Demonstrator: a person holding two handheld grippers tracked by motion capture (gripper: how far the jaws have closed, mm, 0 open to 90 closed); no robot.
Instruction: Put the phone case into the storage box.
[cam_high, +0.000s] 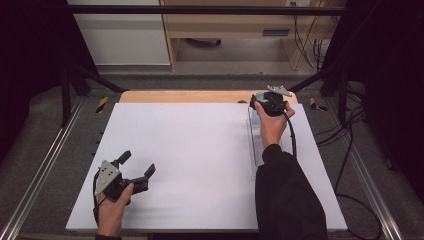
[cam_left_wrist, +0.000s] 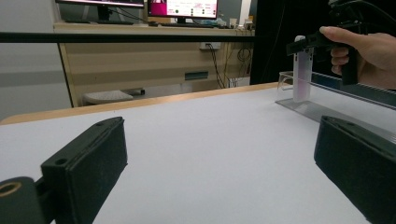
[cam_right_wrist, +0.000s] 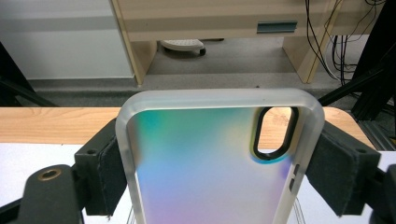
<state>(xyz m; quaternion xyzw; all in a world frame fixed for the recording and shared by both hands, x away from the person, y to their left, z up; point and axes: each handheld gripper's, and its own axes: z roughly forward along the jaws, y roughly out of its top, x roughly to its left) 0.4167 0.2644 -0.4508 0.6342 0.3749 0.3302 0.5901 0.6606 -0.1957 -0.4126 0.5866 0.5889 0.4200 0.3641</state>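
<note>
An iridescent phone case (cam_right_wrist: 201, 172) with a frosted rim and an oval camera cutout stands upright between the two black jaws of my right gripper (cam_right_wrist: 219, 163), which is shut on its sides. From above, that right gripper (cam_high: 259, 103) is at the far right of the white board, holding the case (cam_high: 254, 116) over the far end of a clear acrylic rack (cam_high: 256, 150). In the left gripper view the case (cam_left_wrist: 302, 70) has its lower end down at the rack (cam_left_wrist: 336, 100). My left gripper (cam_high: 137, 163) rests near the front left, open and holding nothing, its jaws wide apart (cam_left_wrist: 219, 163).
The white board (cam_high: 190, 150) lies on a wooden table whose far edge (cam_high: 185, 96) shows. Black frame posts (cam_high: 66, 95) and metal rails (cam_high: 45, 165) flank the board. Beyond it are a wooden desk (cam_high: 225, 25) and cables (cam_high: 345, 165) on the floor at right.
</note>
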